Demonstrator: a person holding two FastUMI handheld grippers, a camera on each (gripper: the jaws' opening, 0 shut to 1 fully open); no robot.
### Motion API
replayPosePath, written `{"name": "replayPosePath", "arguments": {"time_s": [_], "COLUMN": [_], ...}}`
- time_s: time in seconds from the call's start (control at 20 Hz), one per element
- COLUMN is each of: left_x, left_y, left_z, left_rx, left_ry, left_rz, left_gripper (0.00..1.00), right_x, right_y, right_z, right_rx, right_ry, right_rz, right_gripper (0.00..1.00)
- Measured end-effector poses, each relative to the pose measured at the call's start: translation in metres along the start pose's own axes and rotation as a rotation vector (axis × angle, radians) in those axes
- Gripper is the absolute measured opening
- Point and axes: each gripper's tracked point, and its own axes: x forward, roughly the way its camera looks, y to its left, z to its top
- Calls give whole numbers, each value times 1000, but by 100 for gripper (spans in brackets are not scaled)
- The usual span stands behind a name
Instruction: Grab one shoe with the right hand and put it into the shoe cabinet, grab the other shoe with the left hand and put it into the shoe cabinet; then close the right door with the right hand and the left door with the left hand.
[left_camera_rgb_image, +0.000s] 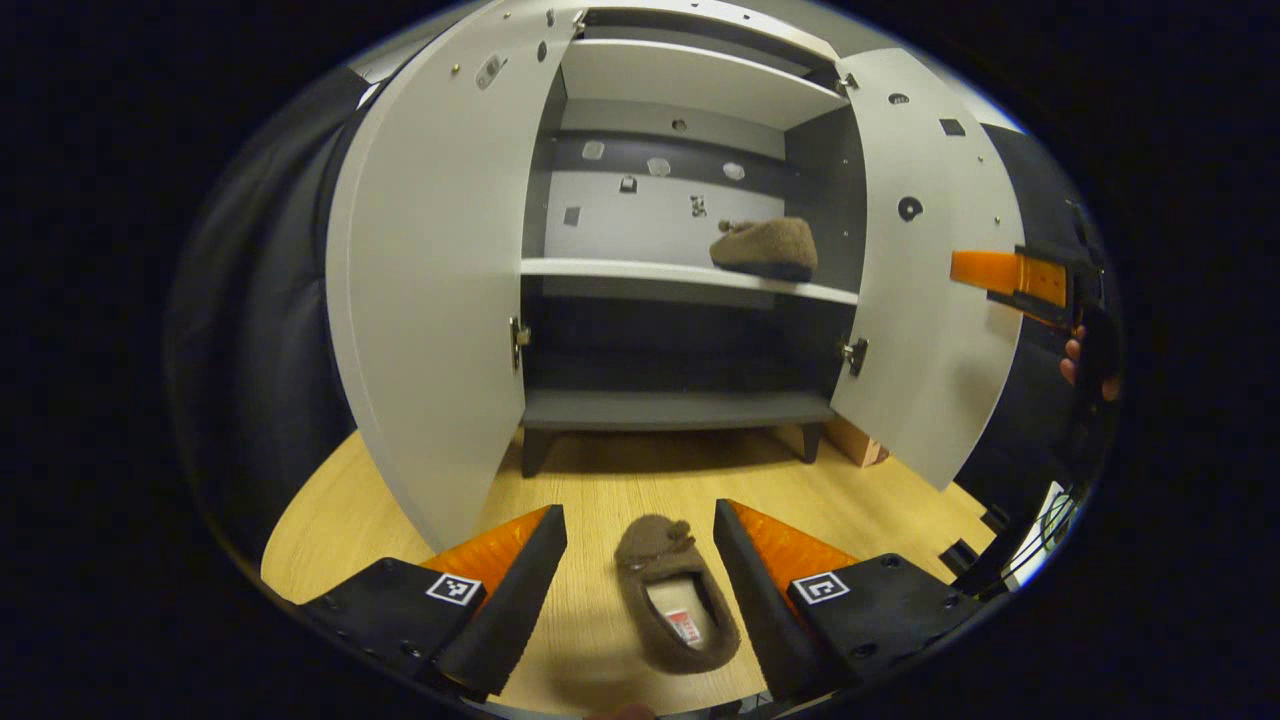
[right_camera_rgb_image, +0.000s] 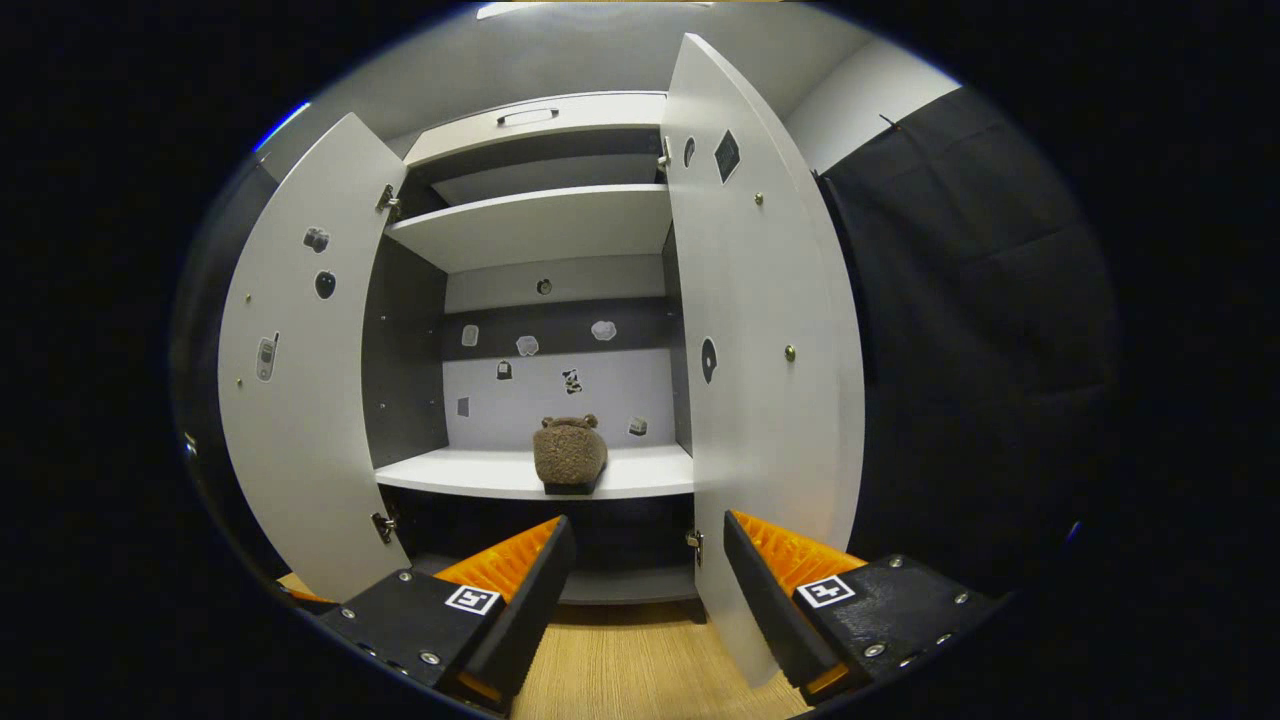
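A brown fuzzy slipper (left_camera_rgb_image: 675, 605) lies on the wooden floor (left_camera_rgb_image: 330, 520), between the spread fingers of my left gripper (left_camera_rgb_image: 640, 545), which is open and not touching it. The other brown slipper (left_camera_rgb_image: 766, 248) rests on the cabinet's middle shelf (left_camera_rgb_image: 620, 270), toward its right end; in the right gripper view this slipper (right_camera_rgb_image: 569, 452) sits heel-on straight ahead. My right gripper (right_camera_rgb_image: 648, 560) is open and empty in front of the cabinet, level with that shelf. Farther off in the left gripper view, the right gripper's orange finger (left_camera_rgb_image: 985, 272) shows beside the right door, held by a hand (left_camera_rgb_image: 1075, 360).
Both white cabinet doors stand wide open: the left door (left_camera_rgb_image: 430, 300) and the right door (left_camera_rgb_image: 930, 290). The right door (right_camera_rgb_image: 760, 380) stands just ahead of my right gripper. A dark bottom shelf (left_camera_rgb_image: 675, 408) sits low. Black cloth walls flank the cabinet.
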Motion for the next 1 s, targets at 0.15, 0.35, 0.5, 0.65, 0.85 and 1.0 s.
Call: {"name": "replayPosePath", "arguments": {"time_s": [0.15, 0.35, 0.5, 0.65, 0.85, 1.0], "left_x": [20, 41, 57, 81, 112, 124], "left_y": [-2, 7, 16, 21, 24, 25], "left_z": [-47, -91, -109, -117, -118, -120], "left_rx": [-21, -13, 10, 13, -22, -47], "left_ry": [101, 195, 238, 246, 222, 222], "left_rz": [-13, 16, 34, 37, 39, 39], "left_gripper": [99, 97, 100, 98, 98, 98], "right_x": [-5, -15, -21, -26, -27, -28], "right_y": [-2, 2, 6, 9, 9, 10], "right_z": [-4, -10, -11, -13, -18, -21], "right_rx": [-26, -36, -79, -93, -98, -107], "right_ry": [-8, -3, -12, -8, 11, 22], "right_rz": [21, 53, 59, 60, 55, 54], "right_gripper": [92, 92, 92, 92, 92, 92]}}
